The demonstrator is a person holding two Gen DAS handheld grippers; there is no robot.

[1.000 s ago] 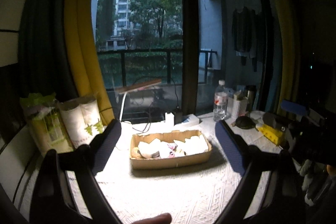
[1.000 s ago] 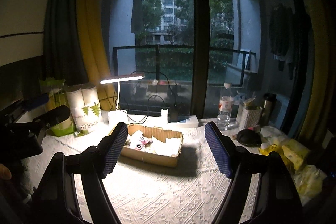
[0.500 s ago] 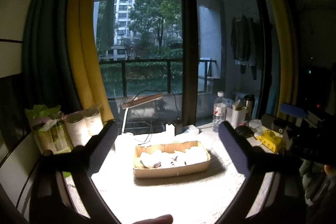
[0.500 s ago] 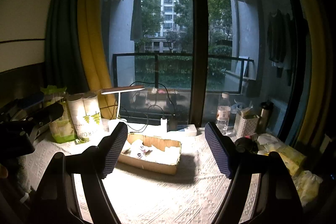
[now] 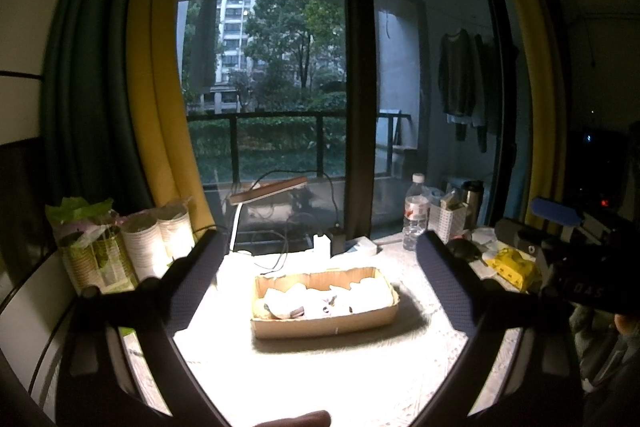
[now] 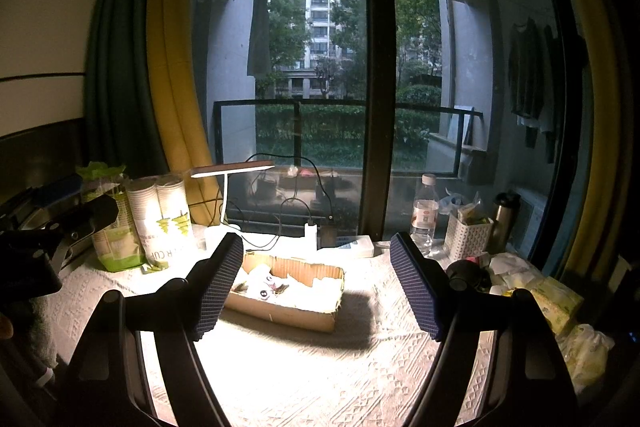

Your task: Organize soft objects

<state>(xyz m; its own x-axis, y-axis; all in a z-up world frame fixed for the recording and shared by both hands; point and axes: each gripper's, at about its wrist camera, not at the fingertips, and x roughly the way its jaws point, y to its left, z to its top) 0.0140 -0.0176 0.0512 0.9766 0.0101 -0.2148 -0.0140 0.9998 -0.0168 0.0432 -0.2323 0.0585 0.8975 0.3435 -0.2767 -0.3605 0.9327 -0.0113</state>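
A shallow cardboard box (image 5: 324,319) sits on the white textured tablecloth and holds several pale soft toys (image 5: 328,301). It also shows in the right wrist view (image 6: 288,307), with soft toys (image 6: 268,281) inside. My left gripper (image 5: 322,269) is open and empty, held well back from and above the box. My right gripper (image 6: 318,285) is open and empty, also back from the box. Each gripper shows at the edge of the other's view.
A lit desk lamp (image 6: 232,171), paper cup sleeves (image 6: 164,219) and a green bag (image 6: 112,227) stand at the back left. A water bottle (image 6: 425,213), white basket (image 6: 468,237), flask and yellow packets (image 5: 512,265) crowd the right. Window glass lies behind.
Both grippers have risen and drawn back from the table, so the box looks smaller and lower. Both stay open and empty.
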